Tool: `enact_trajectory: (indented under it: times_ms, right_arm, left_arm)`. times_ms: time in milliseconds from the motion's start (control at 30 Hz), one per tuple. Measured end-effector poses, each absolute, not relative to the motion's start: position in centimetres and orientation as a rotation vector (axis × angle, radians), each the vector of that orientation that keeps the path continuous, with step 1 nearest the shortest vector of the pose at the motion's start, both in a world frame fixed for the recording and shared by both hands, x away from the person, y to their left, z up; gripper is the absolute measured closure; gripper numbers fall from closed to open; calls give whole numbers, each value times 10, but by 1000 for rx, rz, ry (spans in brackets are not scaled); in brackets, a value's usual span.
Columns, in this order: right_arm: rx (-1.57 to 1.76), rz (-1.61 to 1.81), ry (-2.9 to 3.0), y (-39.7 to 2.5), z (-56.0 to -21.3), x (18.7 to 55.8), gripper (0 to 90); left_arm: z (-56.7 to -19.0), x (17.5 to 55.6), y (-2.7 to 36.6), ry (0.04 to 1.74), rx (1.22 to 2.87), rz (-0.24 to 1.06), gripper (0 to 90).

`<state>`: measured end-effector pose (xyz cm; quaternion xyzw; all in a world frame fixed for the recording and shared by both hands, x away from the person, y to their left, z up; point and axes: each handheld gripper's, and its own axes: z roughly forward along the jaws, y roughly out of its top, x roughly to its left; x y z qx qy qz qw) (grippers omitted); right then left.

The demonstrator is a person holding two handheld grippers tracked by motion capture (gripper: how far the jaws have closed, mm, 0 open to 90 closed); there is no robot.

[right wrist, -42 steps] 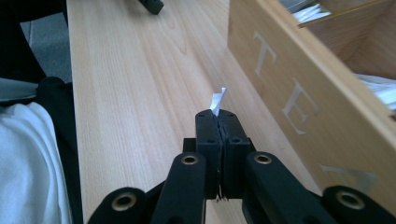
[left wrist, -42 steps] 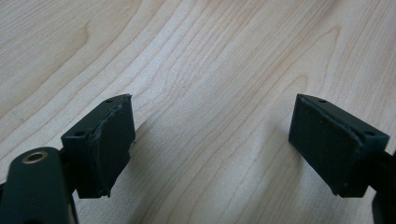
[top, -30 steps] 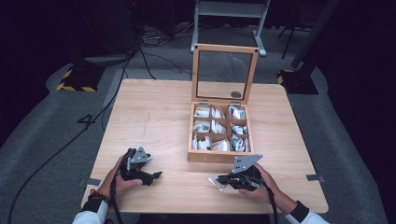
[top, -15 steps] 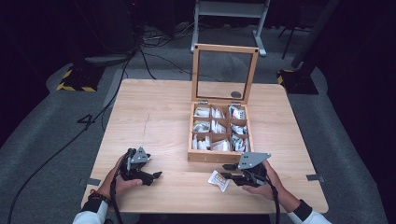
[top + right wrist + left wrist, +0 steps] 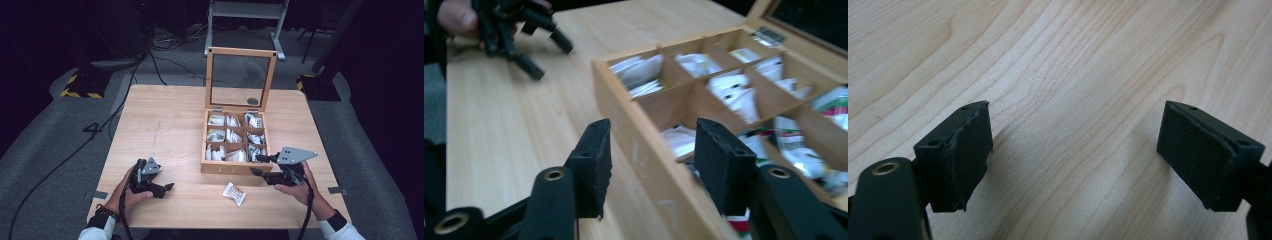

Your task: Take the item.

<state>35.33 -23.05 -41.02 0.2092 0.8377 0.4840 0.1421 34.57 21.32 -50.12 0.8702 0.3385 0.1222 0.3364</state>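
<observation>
A wooden box (image 5: 235, 167) with an upright glass lid (image 5: 241, 75) stands right of the table's centre. Its compartments hold several white and green packets (image 5: 734, 95). One white packet (image 5: 234, 193) lies loose on the table in front of the box. My right gripper (image 5: 256, 165) is at the box's front right corner, open with nothing held. In the right gripper view, the right gripper (image 5: 651, 165) straddles the front wall (image 5: 644, 150), one jaw outside and one over a compartment. My left gripper (image 5: 165, 189) rests near the front left, and the left gripper (image 5: 1075, 155) is open over bare wood.
The light wooden table (image 5: 165, 125) has bare room to the left of the box. In the right gripper view, the other hand and its gripper (image 5: 519, 35) show at the far left. Cables and a metal stand (image 5: 245, 20) are on the dark floor behind.
My right gripper has moved away from the front edge, back and right to the box. The white packet that was at its jaws now lies free on the table. The left gripper stayed put.
</observation>
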Motion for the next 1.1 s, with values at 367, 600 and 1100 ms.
enact_trajectory:
  times_ms: [367,600,1100]
  right_arm:
    - [792,1334,2344,-260,-398,386,336]
    - [827,1263,2322,-267,-388,409,291]
    - [880,1247,2257,-267,-375,455,307]
  left_arm:
    - [-485,366,206,909,2177,276,164]
    - [-459,392,198,874,2115,302,163]
    - [-426,457,163,829,2036,364,170]
